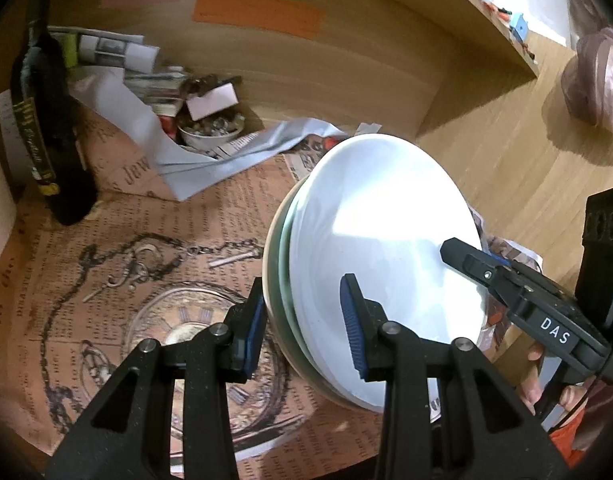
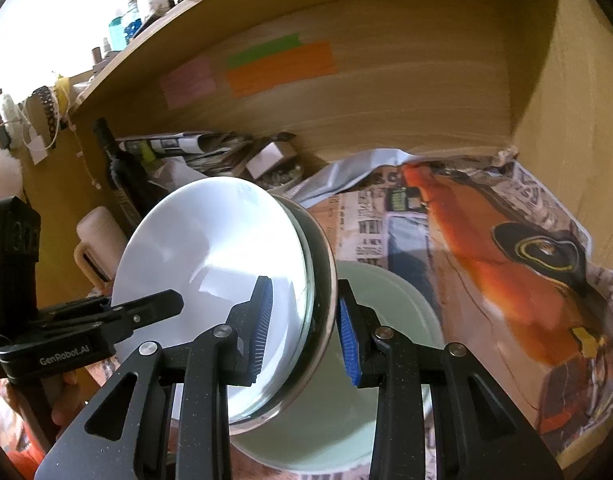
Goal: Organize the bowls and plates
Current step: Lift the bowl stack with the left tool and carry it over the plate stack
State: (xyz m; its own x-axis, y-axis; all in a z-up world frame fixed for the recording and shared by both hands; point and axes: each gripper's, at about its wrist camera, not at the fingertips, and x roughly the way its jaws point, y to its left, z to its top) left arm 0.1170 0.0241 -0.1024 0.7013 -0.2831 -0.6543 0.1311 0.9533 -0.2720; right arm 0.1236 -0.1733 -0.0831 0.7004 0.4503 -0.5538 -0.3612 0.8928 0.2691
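Left gripper [image 1: 304, 322] and right gripper [image 2: 304, 330] both clenched on rim of tilted stack of bowls [image 1: 380, 248], white bowl innermost; pale green bowl [image 2: 380, 360] beneath, on newspaper liner [image 1: 106, 264].

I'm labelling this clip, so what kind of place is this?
Probably a wooden storage cupboard at home: wood-panel walls, newspaper lining on its floor, a dark bottle and stacked plates gripped by both grippers.

A wooden shelf [image 2: 386, 92] is lined with printed paper [image 1: 106, 264]. On it: a pale green bowl [image 2: 390, 312] near, a dark bottle [image 1: 46, 140] left, clutter [image 1: 202, 112] far back.
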